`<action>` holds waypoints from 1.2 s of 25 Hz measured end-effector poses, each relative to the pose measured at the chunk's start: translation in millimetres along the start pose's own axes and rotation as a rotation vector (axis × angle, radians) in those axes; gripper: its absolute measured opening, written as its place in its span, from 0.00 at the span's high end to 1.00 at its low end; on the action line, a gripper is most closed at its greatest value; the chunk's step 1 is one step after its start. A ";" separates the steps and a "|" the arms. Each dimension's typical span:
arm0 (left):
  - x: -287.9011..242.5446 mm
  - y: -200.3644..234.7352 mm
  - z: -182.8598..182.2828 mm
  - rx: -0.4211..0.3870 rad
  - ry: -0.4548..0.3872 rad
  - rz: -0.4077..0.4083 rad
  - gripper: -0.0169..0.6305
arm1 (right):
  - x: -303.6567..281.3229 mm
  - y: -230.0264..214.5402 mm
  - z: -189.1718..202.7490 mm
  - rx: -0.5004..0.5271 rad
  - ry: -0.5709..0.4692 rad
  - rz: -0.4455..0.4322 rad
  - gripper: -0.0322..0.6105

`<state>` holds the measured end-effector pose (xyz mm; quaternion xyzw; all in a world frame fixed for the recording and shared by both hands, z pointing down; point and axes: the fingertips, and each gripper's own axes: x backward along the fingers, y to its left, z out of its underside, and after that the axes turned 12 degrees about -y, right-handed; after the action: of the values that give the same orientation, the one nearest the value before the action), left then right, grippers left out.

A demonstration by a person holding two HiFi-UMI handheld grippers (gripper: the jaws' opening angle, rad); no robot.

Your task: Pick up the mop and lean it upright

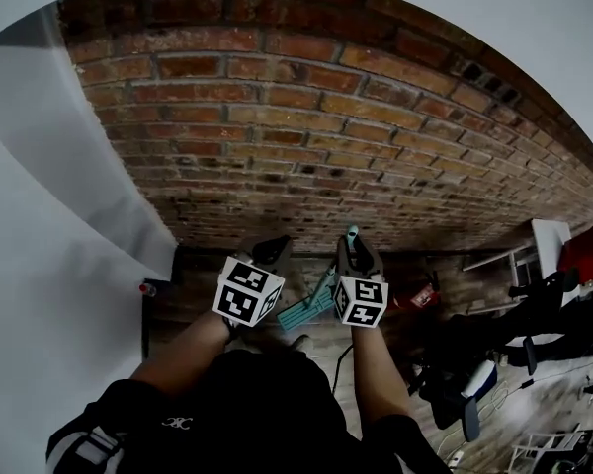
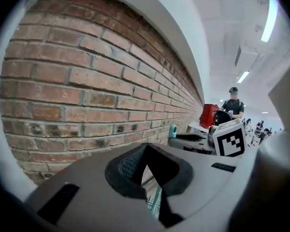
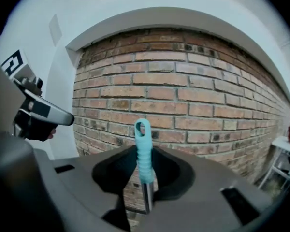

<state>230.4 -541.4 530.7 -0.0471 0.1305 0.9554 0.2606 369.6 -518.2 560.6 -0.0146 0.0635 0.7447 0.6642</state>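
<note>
The mop stands upright close to the brick wall (image 1: 306,136). Its teal grip (image 3: 143,149) with a hanging hole rises between the jaws of my right gripper (image 3: 144,197), and the metal pole runs down through them. Brick shows through a gap to the left of the pole, so the jaws stand open around it. From the head view the grip's tip (image 1: 352,233) pokes above the right gripper (image 1: 354,247), and the teal mop head (image 1: 306,313) rests on the floor below. My left gripper (image 1: 274,250) hovers beside it, open, nothing between its jaws (image 2: 152,197).
A white panel (image 1: 59,215) meets the brick wall at the left, with a small red object (image 1: 146,288) at its foot. To the right lie a red canister (image 1: 422,297), a white rack (image 1: 534,255) and dark chairs and cables (image 1: 474,383). A person (image 2: 233,105) stands far off.
</note>
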 end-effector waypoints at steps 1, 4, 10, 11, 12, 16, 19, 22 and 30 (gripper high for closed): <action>-5.2 -6.5 2.2 -0.003 0.004 0.015 0.99 | 7.3 -4.4 -0.4 -0.010 -0.006 0.009 0.78; -18.1 -25.2 8.8 -0.010 0.018 0.056 0.99 | 26.1 -18.4 -1.2 -0.043 -0.026 0.051 0.78; -36.0 -56.0 17.3 -0.025 0.044 0.115 0.99 | 52.6 -45.0 -0.6 -0.045 -0.047 0.110 0.78; -38.7 -59.3 18.7 -0.024 0.050 0.120 0.99 | 55.2 -49.7 -0.5 -0.048 -0.048 0.117 0.78; -41.3 -62.5 19.8 -0.024 0.055 0.124 0.99 | 57.1 -54.4 -0.4 -0.050 -0.050 0.123 0.78; -52.1 -75.4 21.5 -0.033 0.062 0.136 0.99 | 61.0 -72.4 0.8 -0.062 -0.053 0.141 0.78; -58.9 -84.3 20.2 -0.042 0.061 0.142 0.99 | 63.5 -84.4 2.5 -0.074 -0.053 0.154 0.78; -65.6 -90.0 19.3 -0.044 0.059 0.139 0.99 | 63.9 -92.7 2.4 -0.080 -0.055 0.152 0.78; -79.4 -98.1 17.9 -0.032 0.053 0.119 0.99 | 64.1 -109.0 3.0 -0.103 -0.056 0.128 0.78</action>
<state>348.4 -493.7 538.5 -0.0689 0.1246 0.9696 0.1989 470.4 -442.6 548.7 -0.0241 0.0074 0.7880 0.6152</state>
